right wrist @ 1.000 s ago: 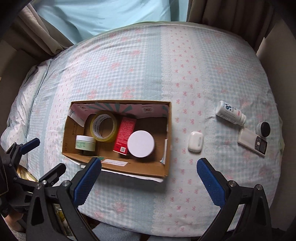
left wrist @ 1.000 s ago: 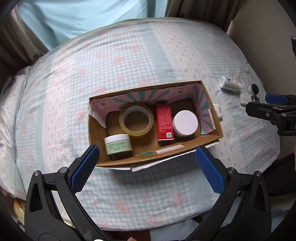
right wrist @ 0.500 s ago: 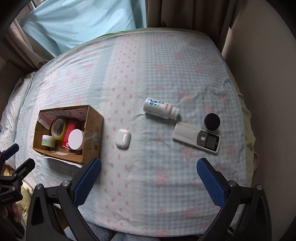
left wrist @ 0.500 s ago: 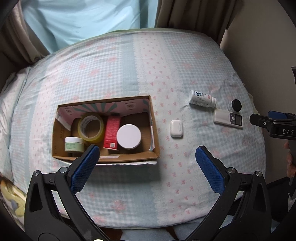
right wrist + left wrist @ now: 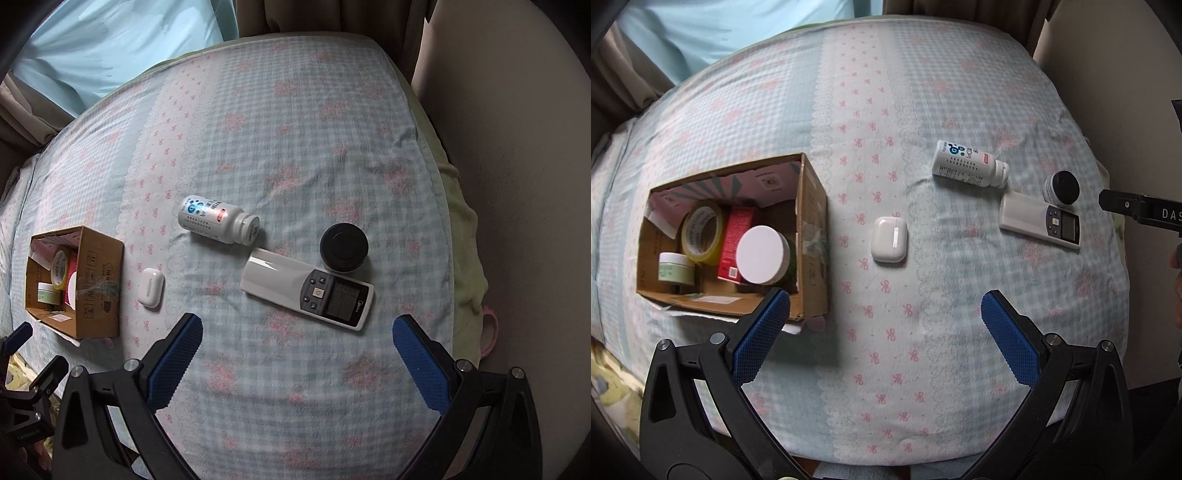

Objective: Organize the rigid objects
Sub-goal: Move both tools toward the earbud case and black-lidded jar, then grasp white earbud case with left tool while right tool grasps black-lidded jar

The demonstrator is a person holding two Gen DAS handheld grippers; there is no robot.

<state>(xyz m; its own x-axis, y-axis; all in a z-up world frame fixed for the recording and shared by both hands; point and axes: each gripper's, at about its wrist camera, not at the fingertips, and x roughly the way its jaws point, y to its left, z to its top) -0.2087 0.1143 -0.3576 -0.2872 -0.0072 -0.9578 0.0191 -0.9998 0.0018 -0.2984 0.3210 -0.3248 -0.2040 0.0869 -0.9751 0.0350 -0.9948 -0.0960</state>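
Four things left loose on the bed (image 5: 295,129): case (image 5: 888,239), bottle (image 5: 216,220), remote (image 5: 306,288), black jar (image 5: 344,248). Box (image 5: 809,236) at the left, already loaded with tape (image 5: 701,230), red carton (image 5: 737,242), white jar (image 5: 761,254), green jar (image 5: 676,268).

Left gripper (image 5: 882,328) spread wide, holding nothing, hovering above the sheet between box and case. Right gripper (image 5: 295,354) also spread wide and empty, hovering just before the remote.

Remote: probably light, stiff, smooth plastic (slippery, likely). Best taken across the narrow width near the middle, away from the screen and buttons. Flat on a soft sheet, so fingertips must press into the fabric a little to get under the edges.

Bottle: lying on its side, round, may roll; better gripped across the body, not the cap. Case: small, glossy, rounded, easy to slip; grip across the short sides.

In the way: black jar touching or almost touching the far edge of the remote, bottle cap just beside its plain end. Risk of knocking these when closing. Little free floor in the box, only near the right wall.
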